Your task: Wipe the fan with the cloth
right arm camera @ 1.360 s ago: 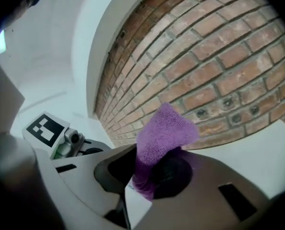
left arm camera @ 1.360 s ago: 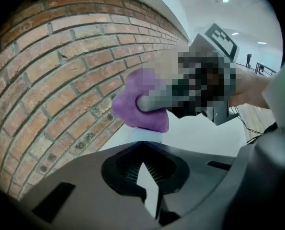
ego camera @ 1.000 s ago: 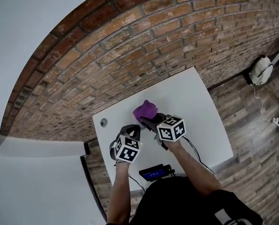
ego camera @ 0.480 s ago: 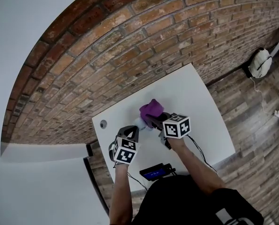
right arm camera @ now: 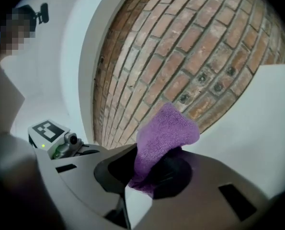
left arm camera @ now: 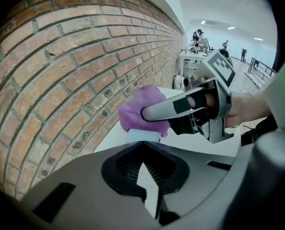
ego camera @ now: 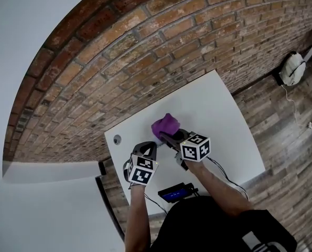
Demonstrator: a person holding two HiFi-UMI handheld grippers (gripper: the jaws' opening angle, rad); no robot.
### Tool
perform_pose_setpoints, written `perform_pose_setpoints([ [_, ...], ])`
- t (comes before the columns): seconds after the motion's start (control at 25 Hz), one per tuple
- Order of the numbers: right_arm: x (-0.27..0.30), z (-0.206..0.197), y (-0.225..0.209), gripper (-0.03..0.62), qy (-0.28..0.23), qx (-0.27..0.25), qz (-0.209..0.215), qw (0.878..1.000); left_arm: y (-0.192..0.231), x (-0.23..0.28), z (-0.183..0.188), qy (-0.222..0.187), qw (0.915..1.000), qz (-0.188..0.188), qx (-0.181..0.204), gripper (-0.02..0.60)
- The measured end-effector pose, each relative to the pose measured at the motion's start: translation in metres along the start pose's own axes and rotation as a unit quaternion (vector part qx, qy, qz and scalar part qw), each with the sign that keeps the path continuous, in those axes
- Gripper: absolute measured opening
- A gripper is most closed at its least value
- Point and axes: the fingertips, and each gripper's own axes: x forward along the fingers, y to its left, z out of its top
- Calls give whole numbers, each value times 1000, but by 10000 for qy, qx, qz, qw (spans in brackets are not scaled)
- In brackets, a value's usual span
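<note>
Left gripper view: fan (left arm camera: 142, 137), mostly under cloth (left arm camera: 139, 107), clamped by left hand-held gripper (left arm camera: 143, 169); right (right arm camera: 149, 175) clamps cloth.

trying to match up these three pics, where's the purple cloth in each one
Head view: the purple cloth sits just above centre, at the tip of the right gripper.
Left gripper view: centre of the picture, in front of the bricks.
Right gripper view: lower centre, clamped in that gripper's own jaws.
Shared landmark: the brick wall stands behind the cloth in all three.
</note>
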Motion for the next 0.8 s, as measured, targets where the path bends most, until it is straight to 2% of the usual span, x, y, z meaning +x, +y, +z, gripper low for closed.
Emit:
perform_pose_setpoints([
  [0.2,-5,-15,-36,77,-168,1175,-219,9927,-1,0,-2,59,10000,24,19,6],
  [0.44,-10,-53,-64,78,563,1152,-757,9889,-1,0,-1,57,9999,71,78,6],
  [0.56,-19,-41,-71,78,499,1057,-1051,9876,-2,1,1,19,9999,41,115,5],
  [0.68,-17,-5,-49,77,-45,1106,-566,9922,-1,0,0,48,9999,71,95,5],
  [0.8,-4,-3,-34,78,-47,1420,-209,9896,-1,0,-1,81,9999,87,81,6],
])
